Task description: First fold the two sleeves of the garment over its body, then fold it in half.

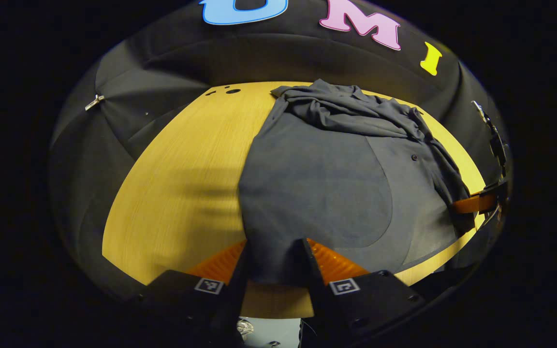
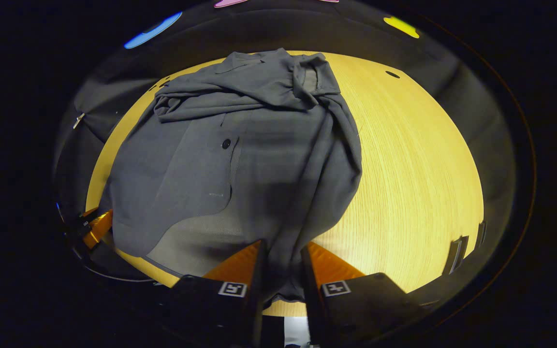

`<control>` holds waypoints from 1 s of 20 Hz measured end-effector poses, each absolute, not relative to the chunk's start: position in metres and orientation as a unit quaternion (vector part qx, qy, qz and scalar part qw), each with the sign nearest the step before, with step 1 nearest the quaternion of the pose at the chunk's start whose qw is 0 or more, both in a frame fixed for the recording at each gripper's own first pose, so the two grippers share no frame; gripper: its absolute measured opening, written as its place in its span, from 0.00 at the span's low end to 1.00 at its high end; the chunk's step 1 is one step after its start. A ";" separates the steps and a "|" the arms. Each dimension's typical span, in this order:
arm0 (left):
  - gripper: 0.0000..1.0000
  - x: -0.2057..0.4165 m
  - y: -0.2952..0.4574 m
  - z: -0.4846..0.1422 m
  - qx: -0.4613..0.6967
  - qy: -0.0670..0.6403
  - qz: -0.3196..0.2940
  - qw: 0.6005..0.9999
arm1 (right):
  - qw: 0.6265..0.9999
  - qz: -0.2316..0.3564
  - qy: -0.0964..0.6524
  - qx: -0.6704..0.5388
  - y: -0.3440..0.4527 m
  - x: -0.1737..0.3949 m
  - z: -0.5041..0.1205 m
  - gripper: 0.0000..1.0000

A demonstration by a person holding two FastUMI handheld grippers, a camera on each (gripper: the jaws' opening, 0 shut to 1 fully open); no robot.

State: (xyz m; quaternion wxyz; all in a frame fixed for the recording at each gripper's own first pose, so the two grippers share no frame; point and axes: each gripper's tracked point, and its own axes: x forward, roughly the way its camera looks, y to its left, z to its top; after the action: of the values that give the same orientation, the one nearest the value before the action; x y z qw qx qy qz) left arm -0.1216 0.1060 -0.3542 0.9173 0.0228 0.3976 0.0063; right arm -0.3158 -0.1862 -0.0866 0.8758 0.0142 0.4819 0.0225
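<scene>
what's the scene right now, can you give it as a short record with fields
garment: dark grey shirt lying on the table, both sleeves already crossed over its upper body
surface: wooden table
left gripper: at the near hem, fingers closed on the fabric
right gripper: at the near hem, fingers closed on the fabric
task stage: sleeves folded, fold in half not yet done
likely next: probably carry the hem up toward the collar

Left gripper point(image 1: 274, 263) low, fingers pinched on shirt point(image 1: 317, 193) hem, cloth between both. Right gripper point(image 2: 281, 270) likewise clamped on hem at the other corner. Each visible at the far edge of the other's view, well apart
</scene>
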 end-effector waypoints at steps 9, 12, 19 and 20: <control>0.06 -0.111 0.087 -0.343 -0.013 0.414 0.005 0.910 | 0.874 0.070 0.473 0.084 -0.186 -0.312 -0.078 0.09; 0.06 -0.101 0.079 -0.318 -0.039 0.399 0.010 0.916 | 0.875 0.084 0.464 0.108 -0.187 -0.308 -0.059 0.10; 0.06 -0.078 0.075 -0.257 -0.079 0.366 0.027 0.927 | 0.907 0.106 0.389 0.122 -0.191 -0.266 0.013 0.10; 0.06 -0.072 0.075 -0.249 -0.081 0.360 0.027 0.929 | 0.911 0.107 0.379 0.118 -0.192 -0.258 0.021 0.10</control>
State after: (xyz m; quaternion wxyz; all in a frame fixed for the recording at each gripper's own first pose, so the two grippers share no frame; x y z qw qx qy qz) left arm -0.0718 0.0745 -0.2488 0.9291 -0.0807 0.3598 0.0265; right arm -0.2584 -0.1919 0.0205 0.9114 0.1183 0.3794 0.1070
